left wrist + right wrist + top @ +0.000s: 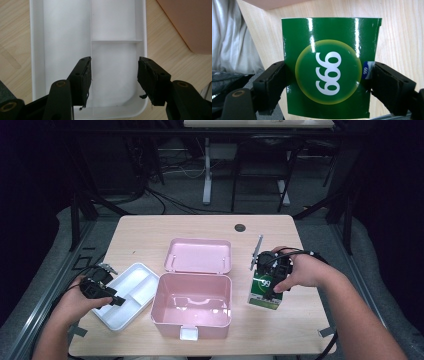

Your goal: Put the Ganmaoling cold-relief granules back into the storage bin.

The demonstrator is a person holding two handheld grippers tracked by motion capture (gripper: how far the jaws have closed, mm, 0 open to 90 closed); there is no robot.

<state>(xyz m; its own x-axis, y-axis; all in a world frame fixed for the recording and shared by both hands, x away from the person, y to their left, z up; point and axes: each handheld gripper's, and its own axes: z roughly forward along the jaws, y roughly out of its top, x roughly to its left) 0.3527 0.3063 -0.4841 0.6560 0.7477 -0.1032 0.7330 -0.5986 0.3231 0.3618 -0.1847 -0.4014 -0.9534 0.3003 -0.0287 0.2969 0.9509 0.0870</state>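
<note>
A green carton (262, 299) printed with "999" (329, 37) stands on the table just right of the open pink box (192, 312). My right gripper (271, 282) (328, 72) is shut on it, one jaw pressed to each side. The pink lid (200, 255) lies folded back behind the box. A white divided tray (131, 285) (37, 50) lies left of the box. Above the tray's near end, my left gripper (116, 300) (113, 66) is open with nothing between its pads (83, 77). A corner of the pink box (187, 22) is at the upper right of the left gripper view.
The wooden table (150, 227) has a round cable hole (240, 227) near its far edge. Bare wood lies behind the lid and along the right side. Beyond the table are a grey floor, cables and another table's legs (206, 185).
</note>
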